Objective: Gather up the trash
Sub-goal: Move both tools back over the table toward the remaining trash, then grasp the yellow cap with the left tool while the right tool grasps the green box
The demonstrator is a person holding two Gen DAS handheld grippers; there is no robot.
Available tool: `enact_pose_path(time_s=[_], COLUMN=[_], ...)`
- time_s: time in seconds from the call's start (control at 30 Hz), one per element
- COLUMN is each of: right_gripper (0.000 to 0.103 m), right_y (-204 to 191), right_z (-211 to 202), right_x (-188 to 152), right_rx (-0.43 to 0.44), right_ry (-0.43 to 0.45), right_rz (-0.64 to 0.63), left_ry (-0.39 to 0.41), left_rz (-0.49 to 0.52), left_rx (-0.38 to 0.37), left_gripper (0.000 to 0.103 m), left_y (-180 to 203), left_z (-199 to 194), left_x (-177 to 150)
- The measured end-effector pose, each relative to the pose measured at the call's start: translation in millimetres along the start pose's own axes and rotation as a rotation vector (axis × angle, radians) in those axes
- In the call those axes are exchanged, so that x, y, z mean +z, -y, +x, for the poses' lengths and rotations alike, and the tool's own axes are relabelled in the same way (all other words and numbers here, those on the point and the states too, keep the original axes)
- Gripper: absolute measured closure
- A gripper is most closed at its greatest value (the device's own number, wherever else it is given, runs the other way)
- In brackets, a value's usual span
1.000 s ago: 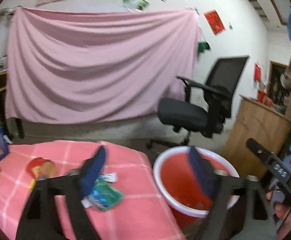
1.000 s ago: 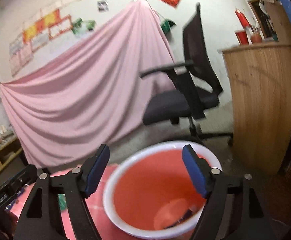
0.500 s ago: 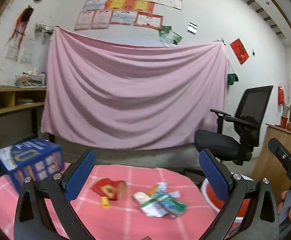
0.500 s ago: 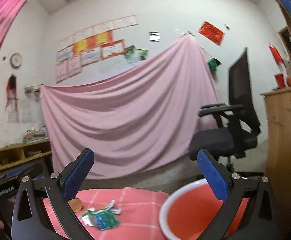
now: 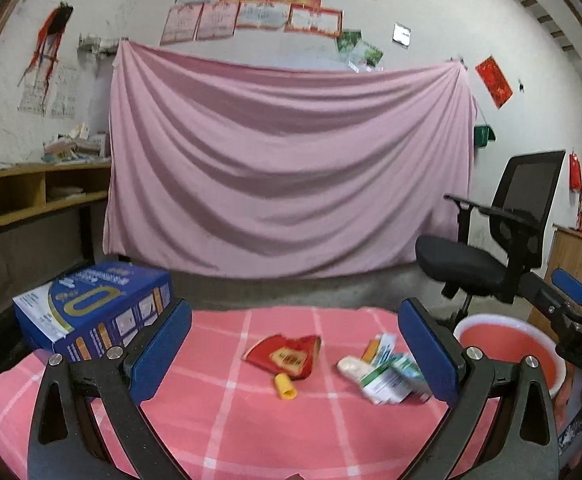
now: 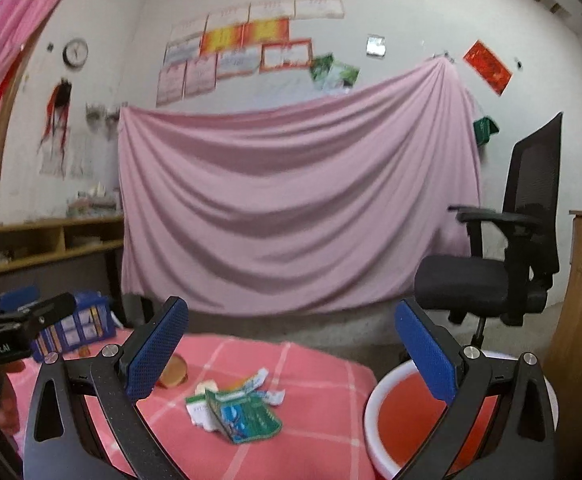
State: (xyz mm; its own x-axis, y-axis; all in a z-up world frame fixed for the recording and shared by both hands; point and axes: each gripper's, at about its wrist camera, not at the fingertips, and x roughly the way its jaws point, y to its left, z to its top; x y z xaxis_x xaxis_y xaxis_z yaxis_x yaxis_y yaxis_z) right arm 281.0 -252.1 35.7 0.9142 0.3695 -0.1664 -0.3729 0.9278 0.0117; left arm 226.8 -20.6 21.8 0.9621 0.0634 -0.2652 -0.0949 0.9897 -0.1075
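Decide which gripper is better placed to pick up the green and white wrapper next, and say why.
Probably the right gripper: open and empty, with the green and white wrapper lying between its fingers. For the left gripper, it sits off-centre.

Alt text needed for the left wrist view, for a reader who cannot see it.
Open left gripper, nothing between its fingers, faces a pink checked tablecloth with a red wrapper, yellow cap and crumpled packets. Blue box left, red basin right.

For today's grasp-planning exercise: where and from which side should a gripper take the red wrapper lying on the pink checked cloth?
Probably the red wrapper by its raised, crumpled right edge, coming from above and the near side. It lies mostly flat, so only that lifted edge offers the pads something to pinch. The yellow cap sits just in front.
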Motion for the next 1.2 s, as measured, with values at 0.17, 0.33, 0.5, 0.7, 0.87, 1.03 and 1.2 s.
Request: enact_pose_path(time_s=[0.17, 0.33, 0.5, 0.7, 0.87, 1.03, 1.2], right_gripper=[0.000, 0.017, 0.030, 0.034, 0.034, 0.034, 0.052], right_y=[4, 13, 4, -6, -21, -31, -35], right_z=[24, 39, 50, 73, 89, 101, 113], right_x=[-12, -22, -31, -43, -52, -58, -64], right_rx=[-0.037, -0.016, 0.043, 0.149, 0.198, 0.220, 0.219], right_ry=[-0.148, -0.255, -0.356, -0.493, -0.591, -0.652, -0.704], right_rz=[0.030, 0.083, 0.050, 0.036, 0.005, 0.002, 0.022], left_ry=[-0.168, -0.249, -0.371, -0.513, -0.634, -0.642, -0.652], left_rz=[0.034, 0.013, -0.033, -0.084, -0.153, -0.189, -0.181], left_rx=[0.029, 0.010, -0.027, -0.068, -0.113, -0.120, -0.125], left_gripper=[0.002, 0.005, 0.027, 0.055, 0.064, 0.074, 0.089], left_y=[-5, -8, -15, -20, -28, -35, -38], left_z=[30, 49, 78, 108, 129, 128, 126], left_x=[-10, -21, -26, -34, -43, -37, -36])
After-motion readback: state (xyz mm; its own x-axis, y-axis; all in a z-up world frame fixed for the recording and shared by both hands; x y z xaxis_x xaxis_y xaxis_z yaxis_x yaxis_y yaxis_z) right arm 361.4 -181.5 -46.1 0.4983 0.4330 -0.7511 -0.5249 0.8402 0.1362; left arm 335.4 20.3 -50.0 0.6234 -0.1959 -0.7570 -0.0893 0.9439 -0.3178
